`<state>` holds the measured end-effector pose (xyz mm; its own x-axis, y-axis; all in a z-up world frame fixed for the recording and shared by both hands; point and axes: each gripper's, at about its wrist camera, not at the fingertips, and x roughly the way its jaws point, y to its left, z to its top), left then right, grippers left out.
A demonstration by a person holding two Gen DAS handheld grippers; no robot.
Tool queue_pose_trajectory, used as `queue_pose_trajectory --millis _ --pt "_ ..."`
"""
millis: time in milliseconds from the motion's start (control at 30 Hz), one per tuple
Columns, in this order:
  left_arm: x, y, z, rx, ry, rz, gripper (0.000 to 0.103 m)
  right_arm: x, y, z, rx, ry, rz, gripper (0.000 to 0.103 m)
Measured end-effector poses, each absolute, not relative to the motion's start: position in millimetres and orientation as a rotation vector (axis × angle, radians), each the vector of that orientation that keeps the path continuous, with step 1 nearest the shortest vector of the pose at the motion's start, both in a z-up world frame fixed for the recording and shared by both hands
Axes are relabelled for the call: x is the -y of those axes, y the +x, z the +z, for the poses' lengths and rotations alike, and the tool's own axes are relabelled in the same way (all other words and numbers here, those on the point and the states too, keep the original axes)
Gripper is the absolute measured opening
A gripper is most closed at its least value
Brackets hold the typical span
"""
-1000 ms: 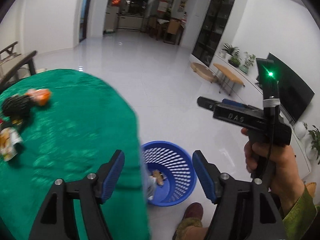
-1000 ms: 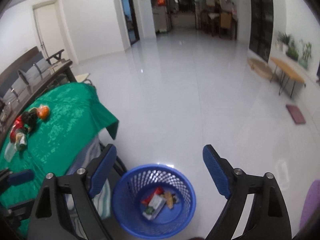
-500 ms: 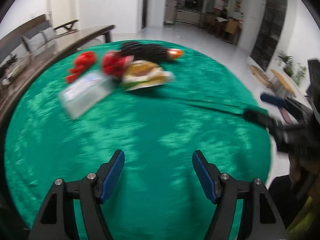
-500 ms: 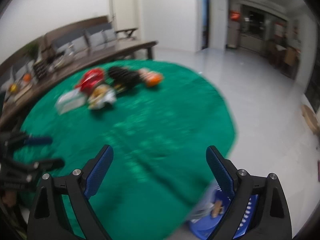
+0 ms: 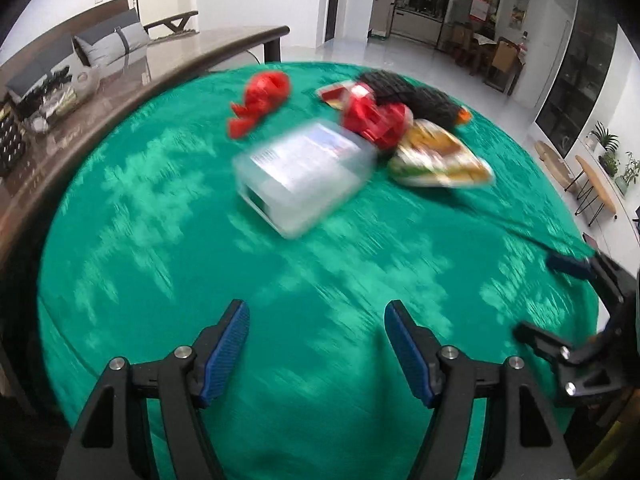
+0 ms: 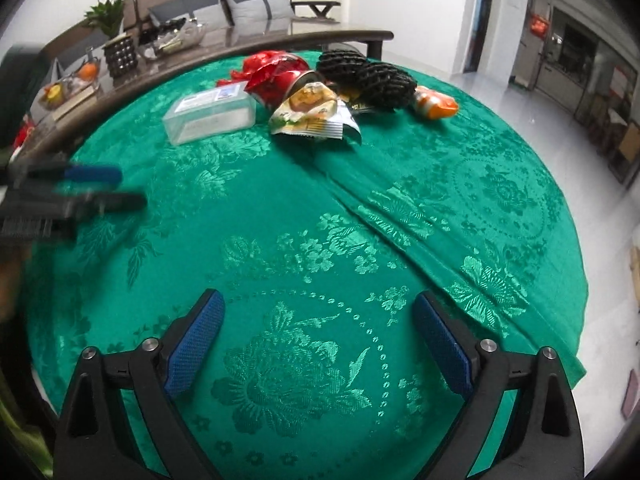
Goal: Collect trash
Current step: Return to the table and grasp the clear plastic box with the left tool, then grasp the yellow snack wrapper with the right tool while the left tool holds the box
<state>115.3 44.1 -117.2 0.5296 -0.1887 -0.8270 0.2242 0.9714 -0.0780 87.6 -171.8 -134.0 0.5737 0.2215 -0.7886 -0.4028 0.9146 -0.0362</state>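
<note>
Hovering above a round worktop (image 6: pixel 400 208) draped in green patterned cloth: left claw (image 5: pixel 316 344) with blue pads spread apart and gripping nothing; right claw (image 6: pixel 318 340) likewise gaping wide and empty. Lying clustered at the far side of the worktop: clear plastic box (image 6: pixel 210 112) with a printed label on its lid, contents impossible to make out through the frosted walls; crumpled red wrapper (image 6: pixel 276 74) touching the box's far corner; yellow-green snack bag (image 6: pixel 312 114) sprawling just beside the box; two black netted pieces (image 6: pixel 366 72) resting behind the bag; orange wrapper (image 6: pixel 434 106) sitting at the right end of the heap. Standing beyond on a dark wooden side table (image 6: pixel 224 52): glass dishes (image 6: pixel 70 84) holding fruit, and a potted plant (image 6: pixel 114 40).
</note>
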Motion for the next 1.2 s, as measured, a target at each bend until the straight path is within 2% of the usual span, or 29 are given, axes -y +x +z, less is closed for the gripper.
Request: queue_pose_trajectory --millis 167,267,367,567,800,967,1200 --pt "-65.5 157.9 -96.8 -0.946 0.05 -0.36 0.076 174.0 85.0 -135.2 -0.881 -0.219 0.374 0.101" --pt "-56.9 176.8 -90.3 -0.918 0.152 -0.418 0.077 172.6 84.5 -134.6 -0.879 -0.218 0.377 0.103" --pt "-45.2 189.8 -91.5 -0.9 0.244 -0.466 0.077 172.2 85.8 -134.8 -0.88 -0.218 0.38 0.103" --pt "-41.1 216.8 -105.6 -0.95 0.195 -0.572 0.077 172.3 87.2 -135.1 -0.88 -0.219 0.384 0.103" --pt "-22.8 211.3 -116.1 -0.953 0.289 -0.622 0.078 173.2 90.1 -133.9 -0.896 -0.212 0.4 0.103" --pt "-9.6 204.8 -122.7 -0.938 0.384 -0.572 0.078 185.4 115.9 -112.6 -0.866 -0.094 0.406 0.102" --pt "-11.6 204.1 -121.9 -0.936 0.326 -0.505 0.068 162.9 192.2 -94.2 -0.85 -0.074 0.449 0.102"
